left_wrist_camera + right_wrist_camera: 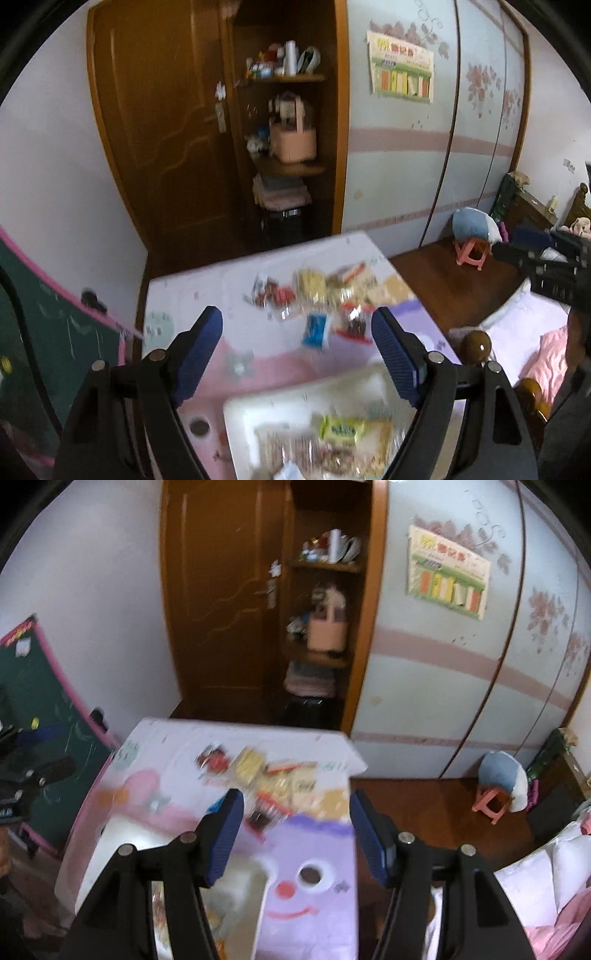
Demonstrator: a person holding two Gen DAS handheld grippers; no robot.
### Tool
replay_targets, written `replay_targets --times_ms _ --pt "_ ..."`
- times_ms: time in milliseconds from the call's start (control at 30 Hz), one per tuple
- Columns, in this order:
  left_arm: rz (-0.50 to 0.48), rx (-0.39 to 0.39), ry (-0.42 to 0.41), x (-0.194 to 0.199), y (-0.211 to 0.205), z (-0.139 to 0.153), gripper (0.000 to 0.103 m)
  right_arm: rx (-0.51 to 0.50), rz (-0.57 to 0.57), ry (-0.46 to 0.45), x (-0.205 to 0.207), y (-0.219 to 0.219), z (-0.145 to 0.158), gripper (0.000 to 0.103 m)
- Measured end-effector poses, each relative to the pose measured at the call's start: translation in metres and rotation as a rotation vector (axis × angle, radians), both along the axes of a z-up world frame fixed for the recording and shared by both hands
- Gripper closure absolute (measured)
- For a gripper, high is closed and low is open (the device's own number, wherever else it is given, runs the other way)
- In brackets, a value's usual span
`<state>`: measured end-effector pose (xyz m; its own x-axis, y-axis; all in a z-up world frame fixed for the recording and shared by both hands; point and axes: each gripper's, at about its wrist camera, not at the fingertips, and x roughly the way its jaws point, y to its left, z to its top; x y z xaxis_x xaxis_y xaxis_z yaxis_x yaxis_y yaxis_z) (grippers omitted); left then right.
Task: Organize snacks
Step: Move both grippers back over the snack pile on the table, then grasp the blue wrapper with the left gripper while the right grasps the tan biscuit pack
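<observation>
On the table [173, 295], near its far edge, I read a loose cluster of snack packets [325, 295]: yellow, red, beige and one blue packet [314, 329] lying nearest the camera. Motion blur prevents an exact count or any reading of labels.

Nearer to me, a white tray [251, 406] sits on the same table. It already contains several packets, including a green-and-yellow packet [341, 430] lying on top of paler ones. I judge that the task is partly complete: some snacks are in the tray, and the far cluster is yet to be moved.

Gripper status:
- Left gripper [297, 354]: jaws wide apart, nothing between them. It is positioned above the gap between the tray and the cluster, pointing toward the blue packet.
- Right gripper [297, 836]: jaws wide apart, empty. It hangs over the purple smiling-face part of the table cover [314, 904], with the cluster [273, 775] ahead of it and the tray [122, 834] to its left.

Neither gripper touches any packet. My assessment is that the remaining work is repeated pick-and-place from the cluster into the tray. The nearest candidates are the blue packet and the red-edged dark packet [352, 323] beside it.
</observation>
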<state>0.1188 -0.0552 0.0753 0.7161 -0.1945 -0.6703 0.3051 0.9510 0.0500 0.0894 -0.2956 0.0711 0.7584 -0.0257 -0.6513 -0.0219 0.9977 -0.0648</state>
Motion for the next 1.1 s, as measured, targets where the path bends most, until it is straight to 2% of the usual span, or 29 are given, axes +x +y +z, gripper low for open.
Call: replay_targets --times_ms 167,267,333,400,500,700,867,967,1100 --pt "-0.01 0.085 -0.085 0.045 -0.027 0.017 0.013 -0.023 -0.048 0.014 0.057 -0.02 0.027 0.043" --pt "-0.009 0.124 -0.074 0.081 -0.043 0.01 0.013 -0.021 -0.071 0.05 0.093 -0.029 0.024 0.043" --pt "-0.011 0.148 -0.045 0.104 -0.053 -0.004 0.013 -0.004 -0.088 0.095 0.12 -0.038 0.01 0.043" --pt "-0.02 0.154 0.016 0.128 -0.06 -0.027 0.013 0.001 -0.105 0.157 0.149 -0.046 -0.014 0.043" --pt "-0.042 0.141 0.156 0.164 -0.07 -0.077 0.013 0.011 -0.121 0.256 0.184 -0.055 -0.058 0.043" --pt "-0.027 0.173 0.376 0.206 -0.081 -0.177 0.013 0.054 -0.116 0.425 0.224 -0.062 -0.147 0.043" --pt "-0.025 0.23 0.463 0.21 -0.087 -0.24 0.013 0.048 -0.099 0.53 0.237 -0.055 -0.208 0.043" --pt "-0.022 0.238 0.542 0.214 -0.09 -0.272 0.015 0.084 -0.092 0.576 0.245 -0.051 -0.239 0.043" --pt "-0.008 0.262 0.615 0.217 -0.093 -0.304 0.02 0.105 -0.094 0.601 0.257 -0.045 -0.264 0.043"
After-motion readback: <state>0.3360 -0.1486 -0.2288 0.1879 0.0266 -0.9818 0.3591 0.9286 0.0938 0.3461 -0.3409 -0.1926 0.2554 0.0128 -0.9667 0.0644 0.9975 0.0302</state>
